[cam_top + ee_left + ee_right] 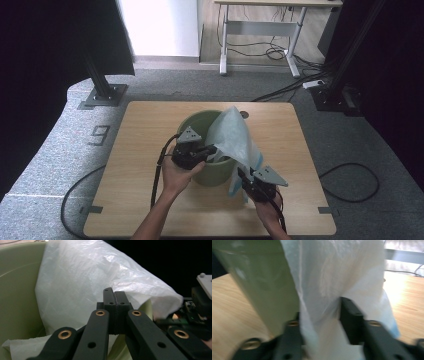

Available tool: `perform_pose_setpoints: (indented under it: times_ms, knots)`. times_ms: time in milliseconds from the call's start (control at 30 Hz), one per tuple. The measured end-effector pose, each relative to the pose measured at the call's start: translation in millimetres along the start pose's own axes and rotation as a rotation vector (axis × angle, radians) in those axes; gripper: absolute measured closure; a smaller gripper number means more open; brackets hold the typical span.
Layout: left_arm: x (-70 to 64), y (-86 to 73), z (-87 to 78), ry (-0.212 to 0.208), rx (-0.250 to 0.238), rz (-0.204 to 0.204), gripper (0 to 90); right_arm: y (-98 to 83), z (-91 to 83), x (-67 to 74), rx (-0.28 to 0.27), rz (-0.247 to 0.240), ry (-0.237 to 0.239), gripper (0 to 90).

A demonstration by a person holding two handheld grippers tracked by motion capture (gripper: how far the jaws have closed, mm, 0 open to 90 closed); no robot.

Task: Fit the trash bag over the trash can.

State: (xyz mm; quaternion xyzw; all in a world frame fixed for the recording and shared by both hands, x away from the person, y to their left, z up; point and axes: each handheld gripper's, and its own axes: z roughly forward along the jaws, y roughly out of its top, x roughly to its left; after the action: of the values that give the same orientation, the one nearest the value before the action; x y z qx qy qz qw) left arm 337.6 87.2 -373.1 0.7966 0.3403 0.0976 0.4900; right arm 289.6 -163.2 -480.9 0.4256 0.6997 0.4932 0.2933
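Light wooden table [150,200], round pale-green plastic bin [212,172] mid-table, translucent white plastic bag [232,135] draped over its right rim, part inside, part hanging outside. Left gripper [209,152] jaws fully together at the near rim, pinching a bag edge against the inner wall by the look of it. Right gripper [243,176] jaws partly closed with bunched film between them, outside the bin. Best move: left anchors, right pulls film down and outward evenly, no jerks. Right gripper view is blurred; bin bottom and bag mouth hidden
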Motion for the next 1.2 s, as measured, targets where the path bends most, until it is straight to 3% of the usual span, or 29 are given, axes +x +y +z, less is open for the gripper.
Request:
perform_pose_setpoints:
  times_ms: [100,333,567,667,800,867,967,1100,1200]
  knots:
    - [2.7,-0.6,-2.6,0.011,0.000,0.000,89.7,3.2,-6.3,-8.6,-0.019,-0.016,-0.034,85.1]
    - [12.0,-4.3,-9.5,0.028,-0.006,0.004,89.7,31.2,-32.1,-25.6,-0.105,-0.070,-0.080,87.3]
    - [27.0,-5.9,-11.8,0.043,-0.005,-0.002,88.6,76.5,-47.8,-15.8,-0.176,-0.186,-0.048,87.2]
    - [25.9,-6.2,-16.2,0.046,-0.037,0.008,78.6,93.5,-50.1,-7.4,-0.190,-0.226,-0.031,87.2]
    - [15.6,-6.3,-22.1,0.043,-0.061,0.028,49.9,106.7,-41.8,-0.5,-0.160,-0.252,0.010,87.2]
    - [10.1,-7.2,-23.8,0.049,-0.066,0.050,42.0,109.8,-36.3,1.3,-0.144,-0.254,0.022,87.3]
    - [5.0,-6.5,-27.2,0.041,-0.079,0.072,36.3,111.5,-31.1,3.0,-0.127,-0.253,0.031,87.3]
    - [0.1,-1.1,-32.2,0.088,-0.115,0.095,34.2,110.2,-25.5,2.4,-0.101,-0.252,0.034,87.3]
    - [-1.6,3.2,-37.4,0.096,-0.142,0.102,34.5,109.0,-24.5,-0.1,-0.087,-0.248,0.034,87.4]
